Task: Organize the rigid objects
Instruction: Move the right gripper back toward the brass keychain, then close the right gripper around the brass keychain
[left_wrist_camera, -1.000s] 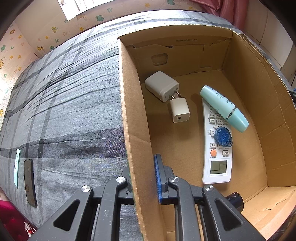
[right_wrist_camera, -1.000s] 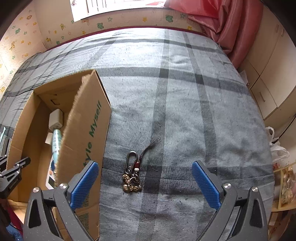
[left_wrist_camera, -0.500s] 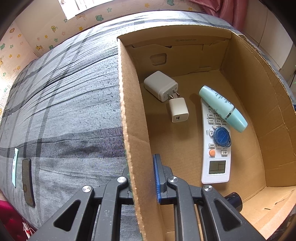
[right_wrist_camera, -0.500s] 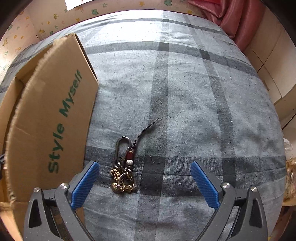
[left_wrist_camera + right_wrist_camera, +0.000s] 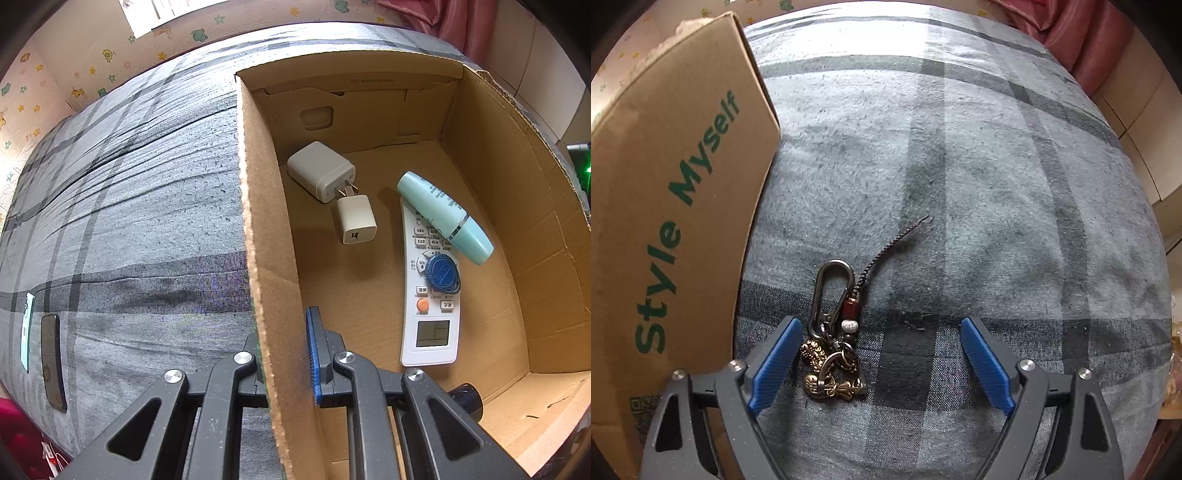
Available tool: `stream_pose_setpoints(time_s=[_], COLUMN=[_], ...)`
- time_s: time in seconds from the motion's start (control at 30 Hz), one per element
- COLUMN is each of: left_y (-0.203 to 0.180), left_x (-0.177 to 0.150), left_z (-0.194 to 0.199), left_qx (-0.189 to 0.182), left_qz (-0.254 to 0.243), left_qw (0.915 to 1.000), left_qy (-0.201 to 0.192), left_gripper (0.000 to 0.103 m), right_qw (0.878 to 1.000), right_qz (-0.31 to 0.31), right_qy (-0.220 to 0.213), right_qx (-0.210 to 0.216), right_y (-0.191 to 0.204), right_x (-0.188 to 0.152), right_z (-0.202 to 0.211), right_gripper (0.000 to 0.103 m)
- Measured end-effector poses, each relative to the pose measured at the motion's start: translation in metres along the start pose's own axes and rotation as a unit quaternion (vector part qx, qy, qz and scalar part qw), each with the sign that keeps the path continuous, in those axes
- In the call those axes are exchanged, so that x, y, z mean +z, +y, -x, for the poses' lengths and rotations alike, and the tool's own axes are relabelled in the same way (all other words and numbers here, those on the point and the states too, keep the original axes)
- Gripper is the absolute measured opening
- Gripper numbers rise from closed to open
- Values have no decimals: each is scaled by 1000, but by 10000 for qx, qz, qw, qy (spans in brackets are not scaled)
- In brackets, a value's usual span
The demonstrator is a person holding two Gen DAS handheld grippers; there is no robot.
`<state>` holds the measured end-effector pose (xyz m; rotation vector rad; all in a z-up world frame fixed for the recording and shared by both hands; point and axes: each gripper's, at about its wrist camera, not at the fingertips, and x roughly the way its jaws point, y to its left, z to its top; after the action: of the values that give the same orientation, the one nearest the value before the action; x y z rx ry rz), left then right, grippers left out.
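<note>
Step in hand: pickup of keychain (image 5: 833, 339) from plaid bedspread (image 5: 997, 184), beside cardboard box (image 5: 266, 258).

Left gripper (image 5: 284, 354) clamped on box wall, steadying it.

Right gripper (image 5: 882, 363) jaws just narrowing, not yet touching; keychain between, near left pad.

Next, likely: shift left to centre, close, lift into box.

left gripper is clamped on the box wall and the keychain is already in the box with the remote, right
Not quite. The left gripper is clamped on the box wall, but the keychain lies on the bedspread outside the box, between the right gripper's open jaws, as the right wrist view shows.
</note>
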<state>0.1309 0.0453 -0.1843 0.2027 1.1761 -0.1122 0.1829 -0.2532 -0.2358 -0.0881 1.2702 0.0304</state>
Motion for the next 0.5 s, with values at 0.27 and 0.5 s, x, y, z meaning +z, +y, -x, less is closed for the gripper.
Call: stream_pose_setpoints(time_s=[0.27,0.5], left_y=[0,-5], left_x=[0,0], left_z=[-1,1], left_qx=[1,84], left_qz=[17,-60], left_qw=[10000,9999], left_qy=[13,15], left_gripper=[14,14], right_qw=[9999,9999], right_qz=[141,110], right_qy=[-38,-92], right_qx=[50,68], right_y=[17,18], right_x=[-7,-8], right_z=[5,18], right_gripper=[24,15])
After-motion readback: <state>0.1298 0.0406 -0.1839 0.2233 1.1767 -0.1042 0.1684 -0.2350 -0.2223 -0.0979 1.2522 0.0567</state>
